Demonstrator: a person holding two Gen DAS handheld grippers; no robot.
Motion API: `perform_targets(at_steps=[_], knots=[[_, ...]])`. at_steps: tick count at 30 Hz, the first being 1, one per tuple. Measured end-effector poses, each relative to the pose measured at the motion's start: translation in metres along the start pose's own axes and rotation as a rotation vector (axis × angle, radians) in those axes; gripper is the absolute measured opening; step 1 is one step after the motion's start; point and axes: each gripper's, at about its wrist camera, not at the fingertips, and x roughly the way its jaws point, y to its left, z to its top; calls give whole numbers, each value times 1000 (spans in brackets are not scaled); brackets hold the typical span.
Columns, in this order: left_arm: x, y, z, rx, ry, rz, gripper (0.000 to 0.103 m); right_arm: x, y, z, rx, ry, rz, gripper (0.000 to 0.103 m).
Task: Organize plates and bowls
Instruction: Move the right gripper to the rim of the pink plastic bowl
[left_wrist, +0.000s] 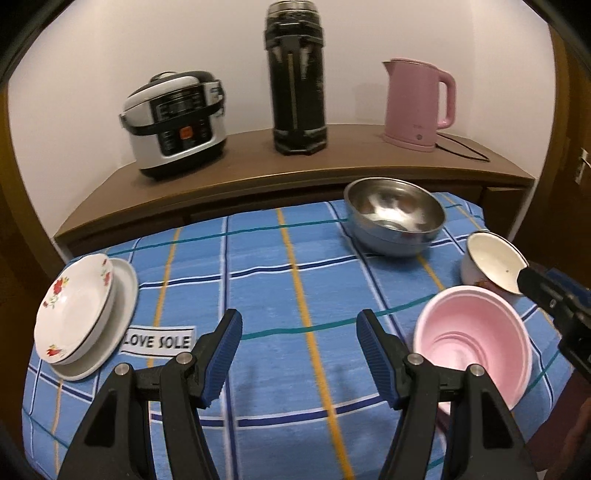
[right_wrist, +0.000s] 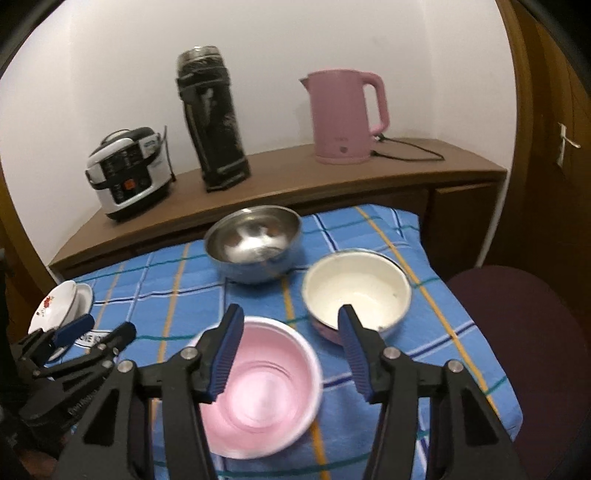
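Left hand-held gripper (left_wrist: 299, 345) is hanging wide open over bare blue checked cloth (left_wrist: 266, 266) on the tabletop, holding nothing. Right hand-held gripper (right_wrist: 290, 339) is sitting about half open, nothing clamped; pink bowl (right_wrist: 258, 387) is lying just below its jaws, no pad touching it as far as visible. Pink bowl looks like light plastic, stiff, probably slippery: pinch the rim wall at 12 o'clock. At 1 o'clock, touching or almost touching it, white enamel bowl (right_wrist: 356, 291) is sitting; chip-prone, grab the rim. Steel bowl (right_wrist: 255, 242) is sitting at 11 o'clock further back, smooth, light. 2 stacked floral plates (left_wrist: 74, 314) are lying at 9 o'clock, fragile. Beyond, on the shelf, cooker (left_wrist: 173, 122), flask (left_wrist: 297, 79), pink kettle (left_wrist: 415, 103) are standing.
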Motion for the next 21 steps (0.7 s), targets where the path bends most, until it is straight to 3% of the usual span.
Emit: perform_targets(at_steps=[6, 14, 21], knots=[[-1, -18, 2, 38, -10, -49, 67, -9, -25, -4, 32, -21, 3, 42], [2, -36, 9, 58, -1, -112, 67, -10, -56, -11, 80, 2, -2, 39], [11, -40, 5, 51, 51, -159, 67, -5, -55, -25, 68, 51, 111, 31]])
